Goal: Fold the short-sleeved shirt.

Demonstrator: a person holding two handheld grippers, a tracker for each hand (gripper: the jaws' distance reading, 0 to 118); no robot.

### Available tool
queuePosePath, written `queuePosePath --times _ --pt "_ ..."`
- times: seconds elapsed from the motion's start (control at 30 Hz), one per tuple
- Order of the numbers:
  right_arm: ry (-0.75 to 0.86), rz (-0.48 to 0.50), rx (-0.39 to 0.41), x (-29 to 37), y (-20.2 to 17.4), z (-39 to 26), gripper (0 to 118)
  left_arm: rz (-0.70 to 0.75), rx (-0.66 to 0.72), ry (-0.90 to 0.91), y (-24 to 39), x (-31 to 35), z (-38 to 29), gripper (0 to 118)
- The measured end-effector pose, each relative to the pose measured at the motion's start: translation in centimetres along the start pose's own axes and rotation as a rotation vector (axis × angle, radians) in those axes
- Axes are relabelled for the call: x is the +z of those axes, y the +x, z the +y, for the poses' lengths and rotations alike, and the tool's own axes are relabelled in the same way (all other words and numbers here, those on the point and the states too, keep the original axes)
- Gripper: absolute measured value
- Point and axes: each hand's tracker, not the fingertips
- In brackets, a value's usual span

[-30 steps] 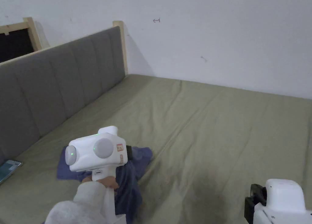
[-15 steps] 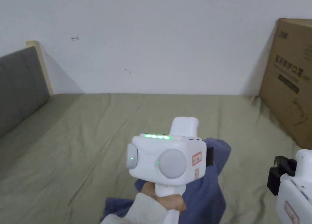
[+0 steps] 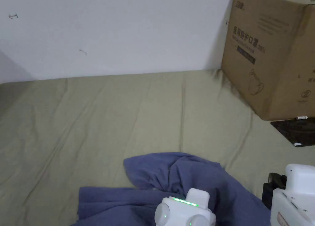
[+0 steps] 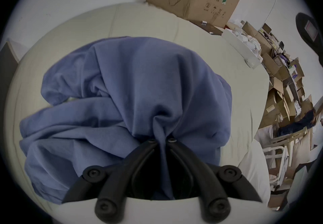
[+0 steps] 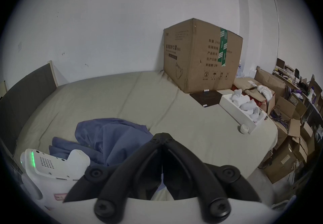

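The left tongs (image 4: 161,140) are clamped on a bunched fold of the blue shirt (image 4: 132,88), which lies crumpled mid-frame on the bed (image 3: 123,113). The right tongs (image 5: 162,136), pressed together and empty, hover lower right, apart from the cloth.

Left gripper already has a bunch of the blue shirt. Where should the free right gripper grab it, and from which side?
Probably the shirt's right edge, near the right gripper, coming in low from the right. The shirt lies crumpled on the bed, the left gripper pinches a gathered bunch in its middle, and that edge lies loose, so pulling it outward should spread the cloth.
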Motion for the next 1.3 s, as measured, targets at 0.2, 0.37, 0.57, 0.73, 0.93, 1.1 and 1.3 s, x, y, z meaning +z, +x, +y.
queuePosePath --times 0.2,0.37,0.57,0.73,0.93,1.1,1.3 --pt "-0.01 0.036 0.016 -0.5 -1.4 0.2 0 0.038 0.026 0.113 -2.4 5.1 1.1 97" --pt "-0.011 0.088 0.053 -0.4 -3.4 0.3 0 0.082 0.081 0.25 -5.3 11.0 0.6 44" --pt "-0.035 0.16 0.094 -0.6 -6.3 -0.7 0 0.209 0.179 0.202 -8.6 13.2 -4.1 0" --pt "-0.075 0.197 0.111 -1.5 -8.4 -1.7 0 0.258 0.267 0.162 -11.7 13.2 -6.4 0" --pt "-0.093 0.213 0.17 -2.4 -9.7 -2.0 0 0.292 0.316 0.188 -16.8 14.1 -4.5 0" --pt "-0.123 0.227 0.132 -3.7 -9.6 -1.8 0 0.336 0.357 0.155 -23.0 13.4 -0.1 90" --pt "-0.168 0.202 0.151 -4.8 -9.5 -2.7 0 0.37 0.408 0.046 -28.9 8.0 2.2 101"
